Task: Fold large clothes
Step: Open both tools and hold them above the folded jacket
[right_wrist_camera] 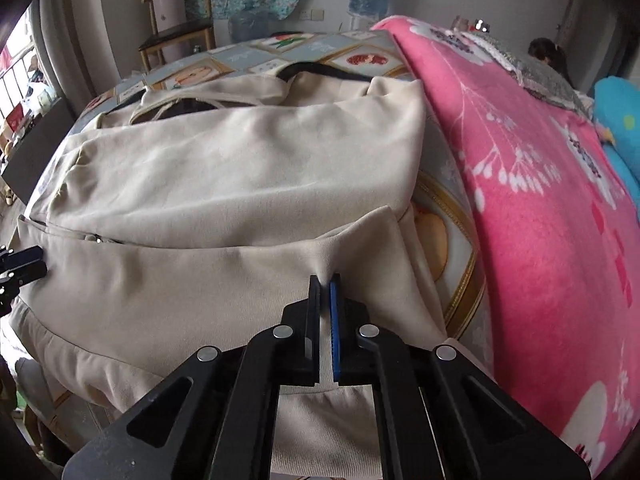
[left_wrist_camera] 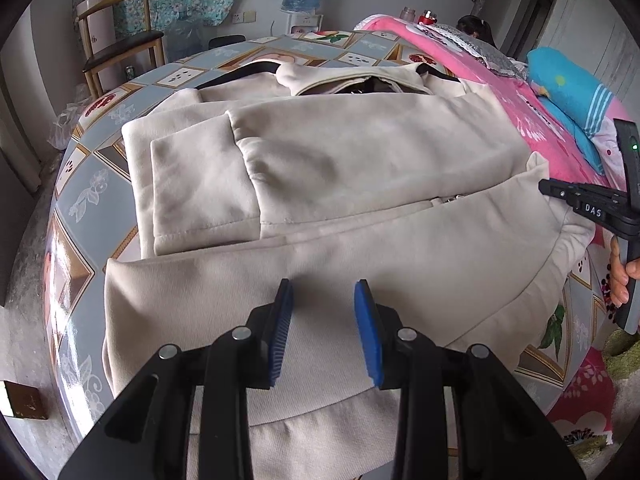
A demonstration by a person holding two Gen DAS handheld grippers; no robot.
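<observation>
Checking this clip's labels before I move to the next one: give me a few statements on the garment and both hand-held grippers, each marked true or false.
1. The right hand-held gripper is pinching a fold of the beige jacket. True.
2. The left hand-held gripper is clamped shut on the jacket. False: its jaws stand apart over the fabric.
3. A pink blanket lies beside the jacket. True.
4. The jacket hangs from the chair. False: it lies on the patterned table.

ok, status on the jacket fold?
Left gripper open over beige jacket. Right gripper shut, pinching a fold. Pink blanket alongside, not blocking.
</observation>
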